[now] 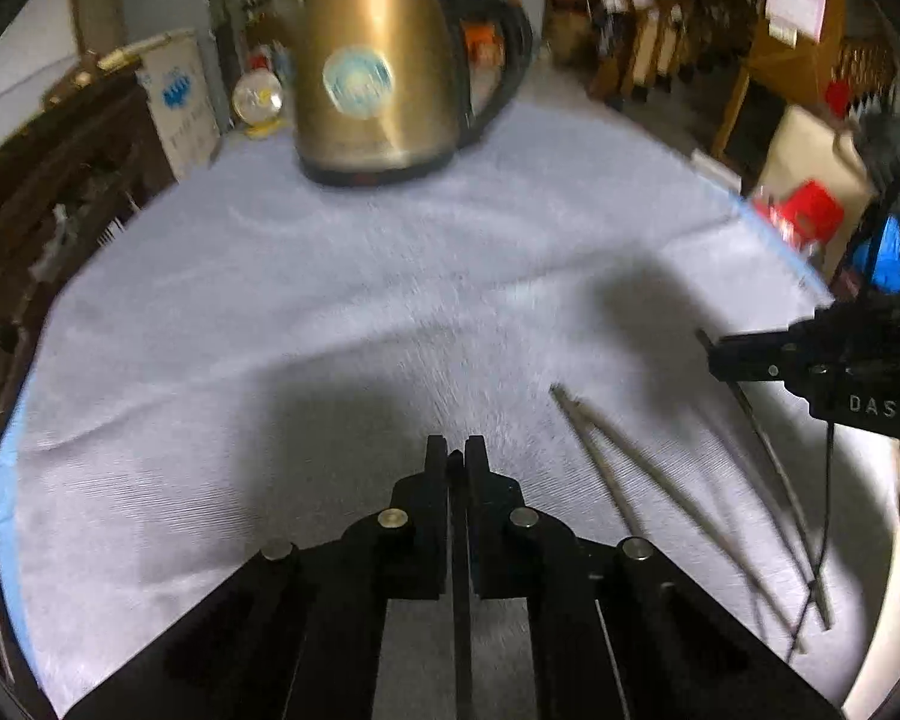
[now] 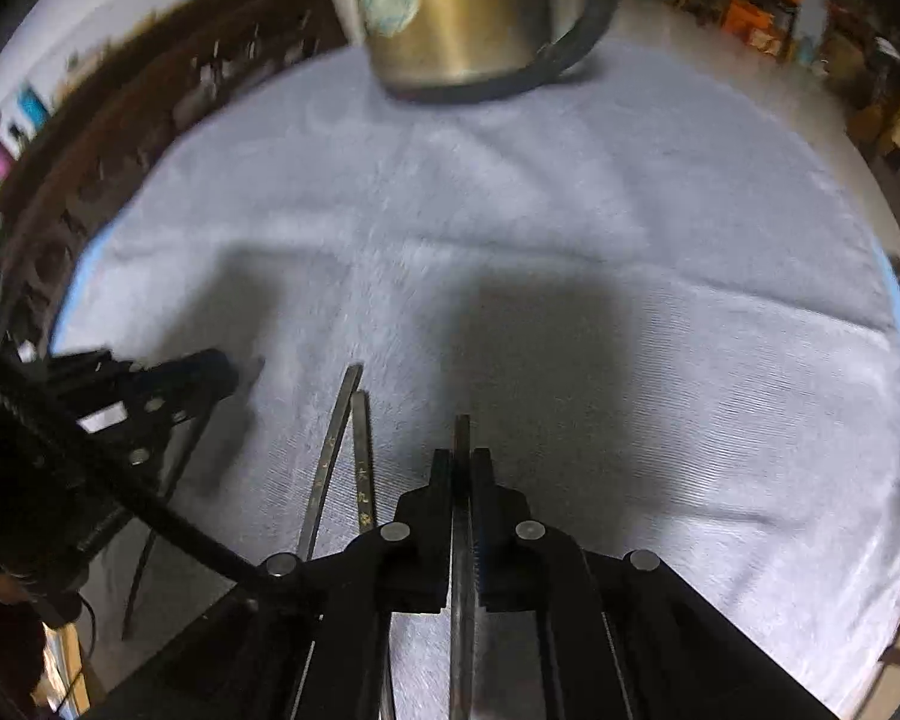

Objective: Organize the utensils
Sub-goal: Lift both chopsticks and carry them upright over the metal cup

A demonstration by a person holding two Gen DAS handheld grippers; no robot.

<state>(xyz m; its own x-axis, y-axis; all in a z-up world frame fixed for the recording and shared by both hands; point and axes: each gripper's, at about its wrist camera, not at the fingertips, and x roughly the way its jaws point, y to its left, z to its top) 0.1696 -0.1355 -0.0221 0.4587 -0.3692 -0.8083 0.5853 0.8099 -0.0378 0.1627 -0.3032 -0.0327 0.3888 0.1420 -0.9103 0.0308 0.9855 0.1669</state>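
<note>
While each hand-held gripper (image 1: 456, 459) (image 2: 462, 459) pinches one chopstick (image 2: 462, 438), two chopsticks (image 2: 354, 450) lie loose.

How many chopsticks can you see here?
4. One chopstick is clamped in the left gripper, one in the right gripper, and two lie side by side on the cloth between them. More may be hidden.

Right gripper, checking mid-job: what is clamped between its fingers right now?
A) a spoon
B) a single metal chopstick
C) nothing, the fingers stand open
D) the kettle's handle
B: in the right wrist view the right gripper is shut on a single metal chopstick whose tip pokes out past the fingertips, while two more chopsticks lie on the white cloth to its left, well short of the brass-coloured kettle.
</note>
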